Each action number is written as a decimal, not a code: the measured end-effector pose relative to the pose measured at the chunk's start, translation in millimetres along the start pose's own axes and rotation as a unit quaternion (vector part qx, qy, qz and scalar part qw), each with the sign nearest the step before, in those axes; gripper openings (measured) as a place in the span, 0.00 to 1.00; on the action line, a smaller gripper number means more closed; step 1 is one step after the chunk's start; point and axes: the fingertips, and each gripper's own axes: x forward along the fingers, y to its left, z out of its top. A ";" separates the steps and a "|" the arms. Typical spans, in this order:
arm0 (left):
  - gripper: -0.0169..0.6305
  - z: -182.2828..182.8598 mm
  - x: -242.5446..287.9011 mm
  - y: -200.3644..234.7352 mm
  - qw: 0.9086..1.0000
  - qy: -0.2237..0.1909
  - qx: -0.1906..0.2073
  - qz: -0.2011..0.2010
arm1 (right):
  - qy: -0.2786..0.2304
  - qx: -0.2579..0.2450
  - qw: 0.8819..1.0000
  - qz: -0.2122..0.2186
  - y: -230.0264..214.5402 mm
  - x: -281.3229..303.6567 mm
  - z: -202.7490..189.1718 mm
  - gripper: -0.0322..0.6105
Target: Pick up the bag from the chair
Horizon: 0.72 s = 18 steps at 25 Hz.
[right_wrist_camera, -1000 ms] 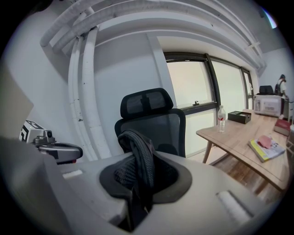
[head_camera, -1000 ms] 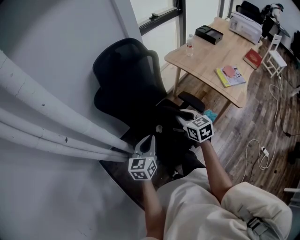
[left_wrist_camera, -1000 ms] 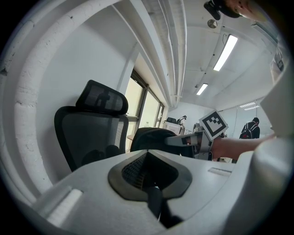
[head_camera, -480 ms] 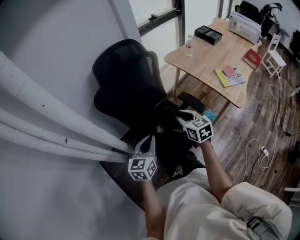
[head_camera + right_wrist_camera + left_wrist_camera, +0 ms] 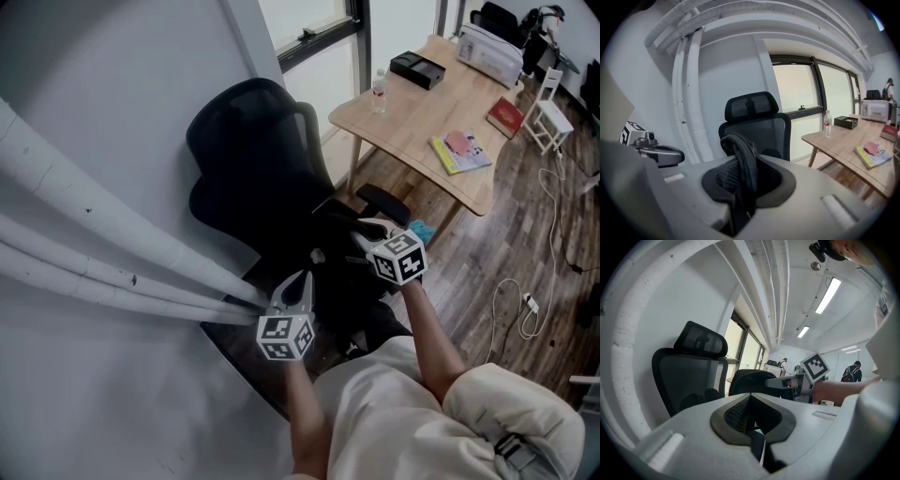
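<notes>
Unmoved: right hand-held gripper (image 5: 366, 232) clamped on bag (image 5: 743, 152), left hand-held gripper (image 5: 298, 286) clenched, over chair (image 5: 253, 141).

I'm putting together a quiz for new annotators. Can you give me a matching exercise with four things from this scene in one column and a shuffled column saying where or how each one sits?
Things:
1. bag strap
2. water bottle
3. red book
4. office chair

Places:
A. lying flat on the wooden table
B. standing upright on that table
C. clamped in the right gripper
D. on the floor beside the grey wall

Pairs: 1-C, 2-B, 3-A, 4-D
</notes>
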 end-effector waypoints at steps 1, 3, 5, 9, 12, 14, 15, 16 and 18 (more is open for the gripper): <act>0.04 0.2 0.0 -0.5 1.000 0.001 0.002 -0.002 | 0.000 -0.001 1.000 0.000 0.3 0.3 0.5 0.15; 0.04 1.0 -0.4 -0.7 1.000 0.001 0.005 -0.003 | 0.000 -0.002 1.000 0.001 1.1 0.8 1.5 0.15; 0.04 2.0 -0.8 0.2 1.000 0.000 0.004 0.000 | 0.000 -0.003 1.000 0.002 1.4 0.4 2.1 0.15; 0.04 2.3 -1.2 4.0 1.000 -0.003 0.002 0.010 | -0.004 -0.008 1.000 0.002 1.5 -0.3 3.3 0.15; 0.04 0.9 -1.1 4.5 1.000 -0.002 -0.003 0.011 | -0.008 -0.008 1.000 0.002 2.1 -1.5 5.3 0.15; 0.04 -1.8 0.1 1.6 1.000 0.001 -0.007 0.006 | -0.009 -0.007 1.000 0.001 2.3 -2.9 5.6 0.15; 0.04 -3.3 0.7 -0.3 1.000 0.002 -0.009 0.004 | -0.009 -0.007 1.000 0.001 2.2 -3.5 5.2 0.15; 0.04 -4.5 1.2 -2.3 1.000 0.003 -0.010 0.002 | -0.009 -0.006 1.000 0.001 2.2 -4.1 4.3 0.15; 0.04 -5.5 1.9 -5.6 1.000 0.002 -0.010 -0.002 | -0.008 -0.005 1.000 0.002 1.8 -5.0 2.0 0.15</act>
